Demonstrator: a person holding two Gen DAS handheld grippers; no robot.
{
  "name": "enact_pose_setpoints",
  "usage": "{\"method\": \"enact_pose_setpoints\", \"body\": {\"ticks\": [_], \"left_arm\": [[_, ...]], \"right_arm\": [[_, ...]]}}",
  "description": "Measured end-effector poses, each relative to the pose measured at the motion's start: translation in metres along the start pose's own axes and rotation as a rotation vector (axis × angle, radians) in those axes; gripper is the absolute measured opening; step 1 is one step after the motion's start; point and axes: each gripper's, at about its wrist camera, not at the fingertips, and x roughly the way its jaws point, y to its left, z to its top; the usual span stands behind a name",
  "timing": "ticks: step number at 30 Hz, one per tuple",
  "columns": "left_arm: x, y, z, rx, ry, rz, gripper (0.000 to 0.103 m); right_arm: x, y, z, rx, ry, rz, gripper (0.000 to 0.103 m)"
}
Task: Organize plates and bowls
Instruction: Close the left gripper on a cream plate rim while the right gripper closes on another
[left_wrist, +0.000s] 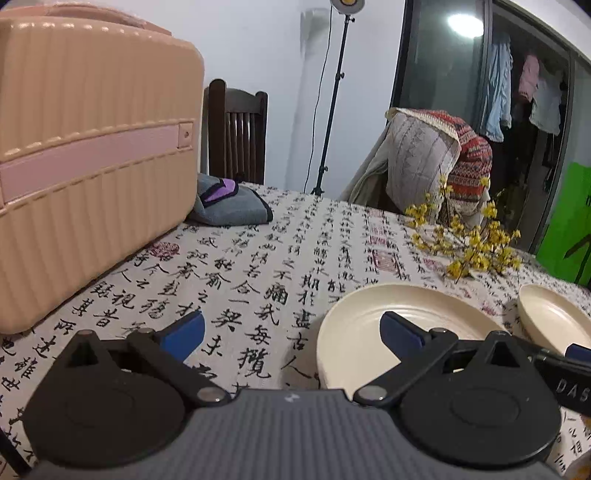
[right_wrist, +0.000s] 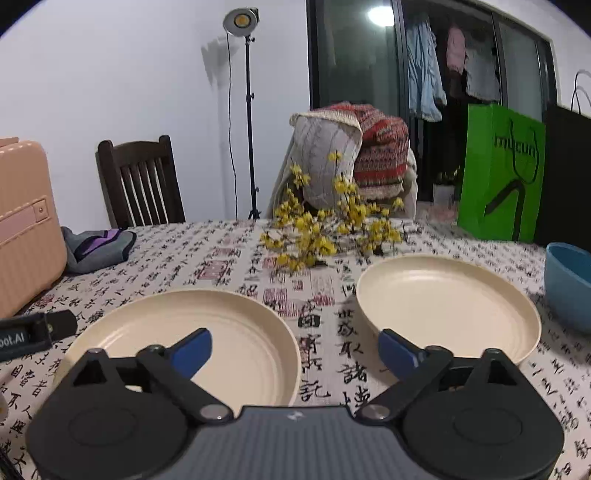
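Tablecloth (right_wrist: 258, 258), blue bowl (right_wrist: 567, 284) — right view only

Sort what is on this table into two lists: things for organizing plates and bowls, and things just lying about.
For the job: left cream plate; right cream plate; blue bowl.

Lying about: pink case; grey cloth; yellow flowers; green bag.
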Motion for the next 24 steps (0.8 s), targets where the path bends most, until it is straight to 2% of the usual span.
{"method": "enact_pose_setpoints", "body": {"ticks": [7, 12, 17, 22, 24], "left_arm": [[0.005, -0.001, -0.004, 0.012, 0.014, -0.009, 0.1], [0.006, -0.006, -0.006, 0.03, 0.006, -0.004, 0.098], [0.005, -0.011, -0.008, 0.059, 0.004, -0.011, 0.089], [0.007, -0.014, -0.009, 0.075, 0.019, -0.026, 0.079], [0.008, -0.014, -0.01, 0.073, 0.021, -0.026, 0.078]], "right_arm": [[0.007, -0.008, -0.003, 0.046, 0.034, 0.009, 0.074], [0.012, -0.014, -0.005, 0.083, 0.06, 0.024, 0.066], [0.016, -0.014, -0.006, 0.095, 0.085, 0.026, 0.058], [0.02, -0.012, -0.007, 0.092, 0.108, 0.042, 0.045], [0.022, -0.012, -0.008, 0.092, 0.119, 0.047, 0.041]]}}
